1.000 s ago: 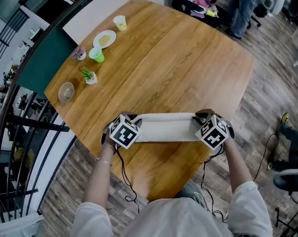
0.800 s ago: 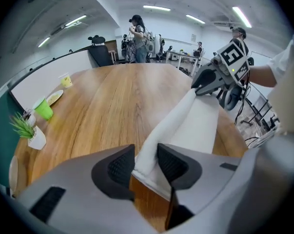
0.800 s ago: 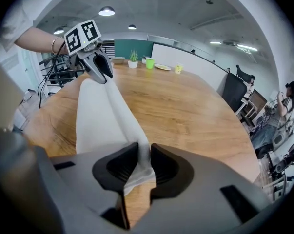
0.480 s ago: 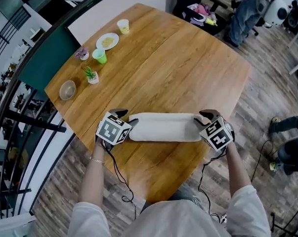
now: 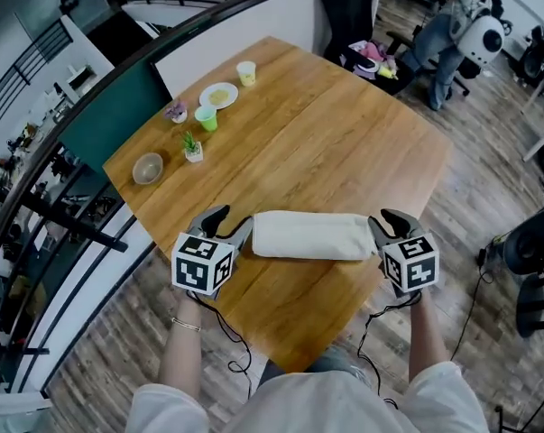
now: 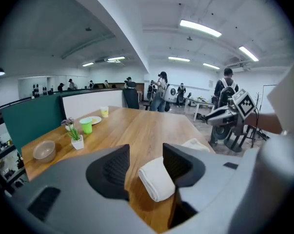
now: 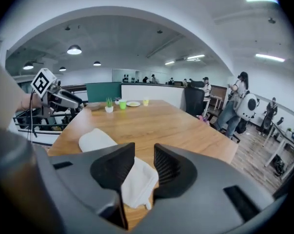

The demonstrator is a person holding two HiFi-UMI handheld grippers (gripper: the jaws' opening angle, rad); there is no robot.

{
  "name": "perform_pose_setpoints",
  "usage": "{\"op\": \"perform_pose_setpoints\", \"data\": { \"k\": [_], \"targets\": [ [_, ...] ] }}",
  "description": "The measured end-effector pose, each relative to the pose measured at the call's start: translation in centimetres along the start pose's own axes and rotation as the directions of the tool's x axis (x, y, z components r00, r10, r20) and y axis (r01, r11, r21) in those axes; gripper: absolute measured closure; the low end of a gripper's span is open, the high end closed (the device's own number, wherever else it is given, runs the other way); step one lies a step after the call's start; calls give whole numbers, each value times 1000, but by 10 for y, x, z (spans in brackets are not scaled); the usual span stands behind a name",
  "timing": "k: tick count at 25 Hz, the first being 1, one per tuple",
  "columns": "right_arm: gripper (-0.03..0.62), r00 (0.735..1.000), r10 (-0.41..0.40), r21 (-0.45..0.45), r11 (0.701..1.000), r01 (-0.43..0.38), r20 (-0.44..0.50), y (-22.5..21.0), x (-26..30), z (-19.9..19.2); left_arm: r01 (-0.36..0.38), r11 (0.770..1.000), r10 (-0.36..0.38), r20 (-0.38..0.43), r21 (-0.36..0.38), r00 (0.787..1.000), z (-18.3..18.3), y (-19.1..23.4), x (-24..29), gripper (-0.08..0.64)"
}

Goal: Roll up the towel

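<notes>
head view: the rolled towel is lying near the table edge between the left gripper and right gripper.
left gripper view: its jaws, having just been opening then closing slightly, are standing apart, not pressing the towel.
right gripper view: its jaws, just opening, are gaping narrowly, gripping nothing.

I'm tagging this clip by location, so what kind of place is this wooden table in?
Probably an open-plan office or lab: ceiling strip lights, people standing about, and a black office chair beyond the wooden table.
</notes>
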State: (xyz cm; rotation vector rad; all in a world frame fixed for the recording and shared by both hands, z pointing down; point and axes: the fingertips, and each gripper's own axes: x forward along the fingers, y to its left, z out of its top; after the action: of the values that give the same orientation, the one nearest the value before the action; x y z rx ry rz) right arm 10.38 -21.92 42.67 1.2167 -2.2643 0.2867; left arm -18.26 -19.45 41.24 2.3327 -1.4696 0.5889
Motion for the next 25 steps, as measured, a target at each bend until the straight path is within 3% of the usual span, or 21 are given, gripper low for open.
{"op": "perform_pose_setpoints", "data": {
  "k": [6,11,16,19,22,25],
  "targets": [
    [473,987,-91,57,995,85,129,19,-58,30,-93,994,99,143,-48,985,19,-21,-53,376],
    [560,936,-241,195,961,194,255,17,-109,39,-170,981,187,220,-96,957,27,-23,-92,448],
    [591,890,-336,258,930,262,307,18,-147,25,-264,959,284,300,-105,911,35,-22,-126,551],
    [592,865,-370,269,919,287,340,23,-161,18,-308,944,331,339,-123,881,36,-24,-143,557],
    [592,859,-386,281,912,300,337,26,-166,12,-327,935,354,349,-137,868,32,-26,-149,557],
    [592,851,-397,285,907,309,344,28,-167,10,-322,937,350,350,-137,869,26,-29,-146,557]
  ]
}}
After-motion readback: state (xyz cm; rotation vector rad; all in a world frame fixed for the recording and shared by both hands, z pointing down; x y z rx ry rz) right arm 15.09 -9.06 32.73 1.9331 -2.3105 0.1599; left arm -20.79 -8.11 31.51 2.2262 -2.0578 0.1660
